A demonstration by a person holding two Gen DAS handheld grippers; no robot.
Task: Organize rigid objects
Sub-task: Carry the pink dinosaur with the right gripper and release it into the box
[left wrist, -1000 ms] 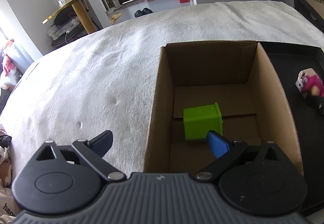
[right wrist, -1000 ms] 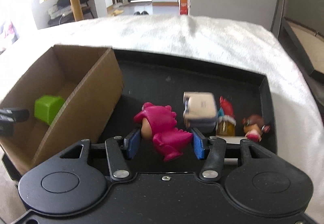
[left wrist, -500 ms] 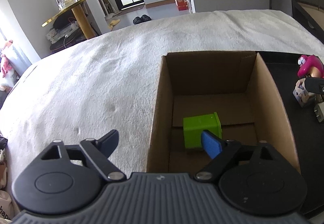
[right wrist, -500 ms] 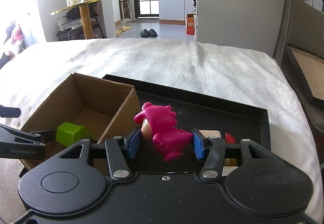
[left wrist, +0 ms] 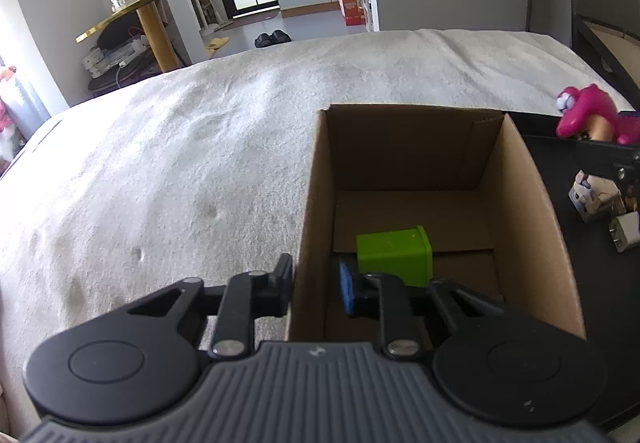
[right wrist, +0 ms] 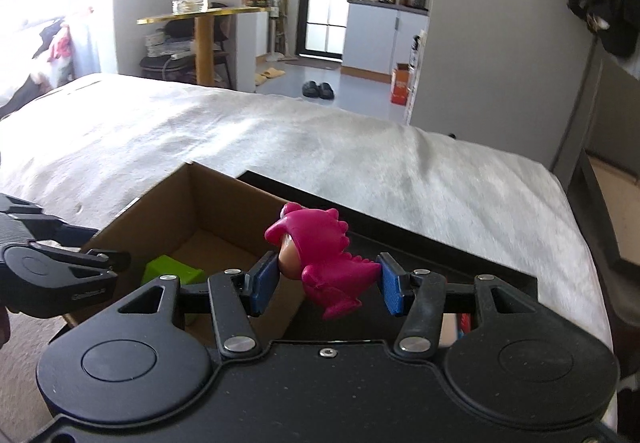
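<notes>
Pink dinosaur figure (right wrist: pixel 320 259) — held aloft; green cube (left wrist: pixel 394 257) — inside cardboard box (left wrist: pixel 524 203).

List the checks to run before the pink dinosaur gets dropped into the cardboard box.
1. Grip: the right gripper has both pads against the pink dinosaur: ok.
2. Lift: the dinosaur hangs above the black tray, higher than the box rim: ok.
3. Position: in the left wrist view the dinosaur is right of the cardboard box, not over its opening: not ok.
4. Room: only the green block lies in the box, with bare floor behind it: ok.
5. Steadying: the left gripper straddles the box's left wall, one finger on each side; whether it is clamped: cannot tell.
</notes>
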